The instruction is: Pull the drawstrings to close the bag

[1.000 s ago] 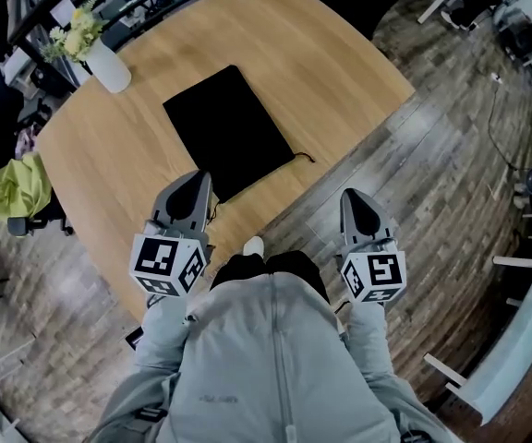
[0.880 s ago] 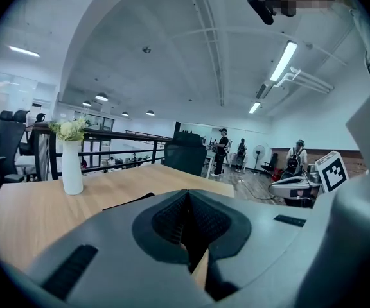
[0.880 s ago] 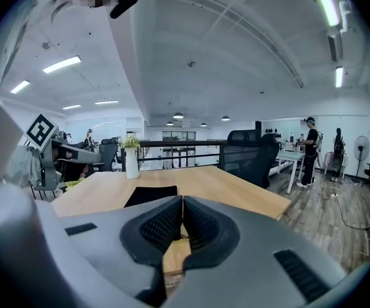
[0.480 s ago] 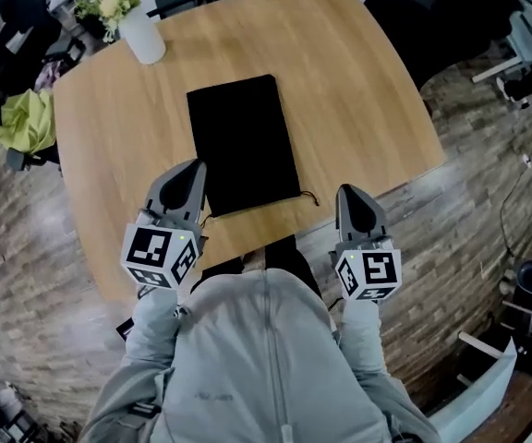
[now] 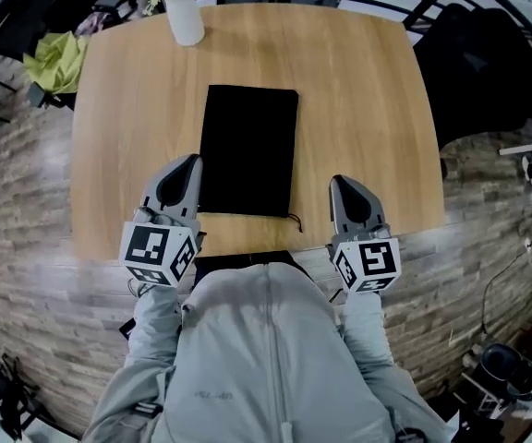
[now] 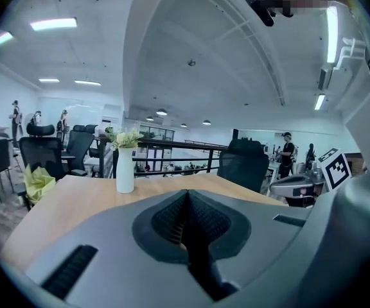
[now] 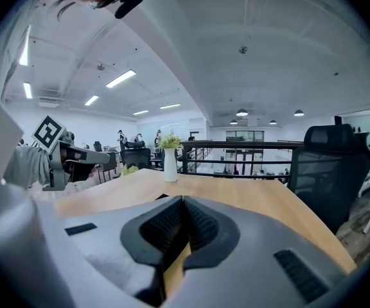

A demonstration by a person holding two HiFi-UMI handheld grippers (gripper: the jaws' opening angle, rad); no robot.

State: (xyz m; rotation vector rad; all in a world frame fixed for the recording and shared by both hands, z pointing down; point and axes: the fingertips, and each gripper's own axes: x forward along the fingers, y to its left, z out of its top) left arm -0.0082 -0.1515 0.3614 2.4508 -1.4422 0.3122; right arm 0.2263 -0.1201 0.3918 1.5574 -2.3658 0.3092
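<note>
1 black bag (image 5: 247, 150) lies flat mid-table, long side running away from the person, with a bit of drawstring (image 5: 294, 220) curling out at its near right corner. The wooden table (image 5: 368, 109) is otherwise pretty bare. Left gripper (image 5: 190, 162) hovers just beside the bag's near left edge, and right gripper (image 5: 338, 183) is off to the right of that cord, not touching it. Both have their jaws pressed together with nothing in them. 1 white vase (image 5: 185, 18) of flowers stands at the far edge, with something yellow-green (image 5: 54, 61) past the far left corner.
</note>
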